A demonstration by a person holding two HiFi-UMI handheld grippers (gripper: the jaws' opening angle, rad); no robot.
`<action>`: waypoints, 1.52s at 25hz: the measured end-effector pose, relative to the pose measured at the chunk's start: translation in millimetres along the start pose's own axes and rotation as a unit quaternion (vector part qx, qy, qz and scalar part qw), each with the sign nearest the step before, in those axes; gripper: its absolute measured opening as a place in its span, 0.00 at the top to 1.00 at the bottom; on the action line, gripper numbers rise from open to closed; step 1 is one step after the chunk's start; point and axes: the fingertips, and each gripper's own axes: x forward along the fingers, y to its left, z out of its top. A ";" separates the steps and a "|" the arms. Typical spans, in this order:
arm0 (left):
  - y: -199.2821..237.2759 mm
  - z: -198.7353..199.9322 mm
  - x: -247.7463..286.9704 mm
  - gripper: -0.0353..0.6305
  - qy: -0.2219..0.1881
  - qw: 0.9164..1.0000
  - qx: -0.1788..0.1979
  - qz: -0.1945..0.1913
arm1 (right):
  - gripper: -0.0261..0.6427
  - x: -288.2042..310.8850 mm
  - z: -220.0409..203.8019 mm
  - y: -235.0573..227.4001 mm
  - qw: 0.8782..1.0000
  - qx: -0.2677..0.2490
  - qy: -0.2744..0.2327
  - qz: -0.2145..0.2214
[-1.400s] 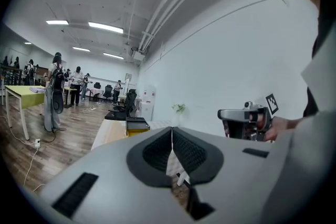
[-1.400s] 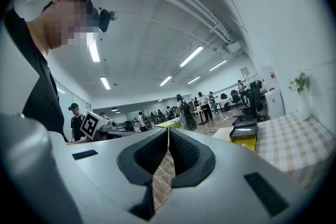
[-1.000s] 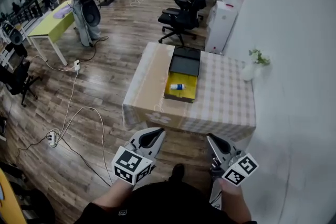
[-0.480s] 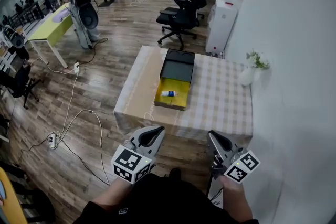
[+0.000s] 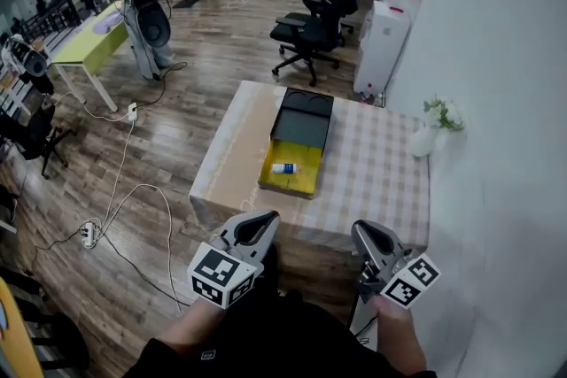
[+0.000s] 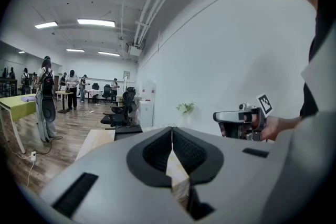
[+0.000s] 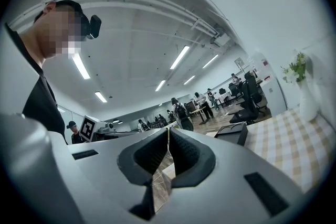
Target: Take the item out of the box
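An open box (image 5: 291,167) with a yellow inside lies on the checked table (image 5: 381,173). Its black lid (image 5: 303,121) is folded back on the far side and also shows in the right gripper view as a black lid (image 7: 233,134). A small white and blue bottle (image 5: 283,168) lies in the box. My left gripper (image 5: 262,219) and right gripper (image 5: 361,231) are held side by side short of the table's near edge, well apart from the box. Both are shut with nothing between the jaws, as the left gripper (image 6: 171,131) and right gripper (image 7: 168,132) views show.
A white vase with a plant (image 5: 431,130) stands at the table's right edge by the wall. Behind the table are office chairs (image 5: 310,29) and a white cabinet (image 5: 383,44). Cables (image 5: 115,208) run over the wooden floor at left. People stand by a green table (image 5: 84,44).
The table and box have shifted left and slightly nearer in the head view as the person moved. Both grippers stay shut in the same low place.
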 end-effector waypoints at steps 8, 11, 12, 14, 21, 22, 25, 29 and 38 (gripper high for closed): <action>67.5 10.0 55.0 0.92 -0.008 1.000 -0.011 -0.006 | 0.90 64.4 0.4 -53.8 1.000 0.003 0.020 -0.007; 95.1 23.8 79.9 0.92 -0.011 1.000 -0.010 -0.015 | 0.90 92.1 7.5 -74.6 0.999 0.004 0.029 -0.014; 104.5 27.1 88.0 0.92 -0.011 1.000 -0.011 -0.018 | 0.90 101.5 11.0 -81.9 0.999 0.004 0.029 -0.018; 122.1 31.3 102.5 0.92 -0.009 1.000 -0.012 -0.025 | 0.90 120.1 18.1 -94.8 0.999 0.005 0.027 -0.025; 180.0 41.9 137.2 0.92 -0.006 0.999 -0.012 -0.044 | 0.90 183.0 27.8 -125.7 0.999 0.004 0.034 -0.039; 186.6 43.7 140.9 0.92 -0.007 0.999 -0.011 -0.047 | 0.90 190.7 28.6 -128.5 0.999 0.004 0.035 -0.042; 203.4 47.8 150.5 0.92 -0.007 0.998 -0.005 -0.057 | 0.90 211.9 30.3 -133.7 0.998 0.001 0.038 -0.044; 219.9 51.4 162.0 0.92 -0.004 0.998 -0.004 -0.062 | 0.90 227.1 29.3 -140.6 0.998 0.000 0.044 -0.050; 219.9 60.2 178.9 0.92 -0.013 0.999 -0.013 -0.032 | 0.90 225.7 34.7 -166.5 0.997 0.003 0.064 -0.033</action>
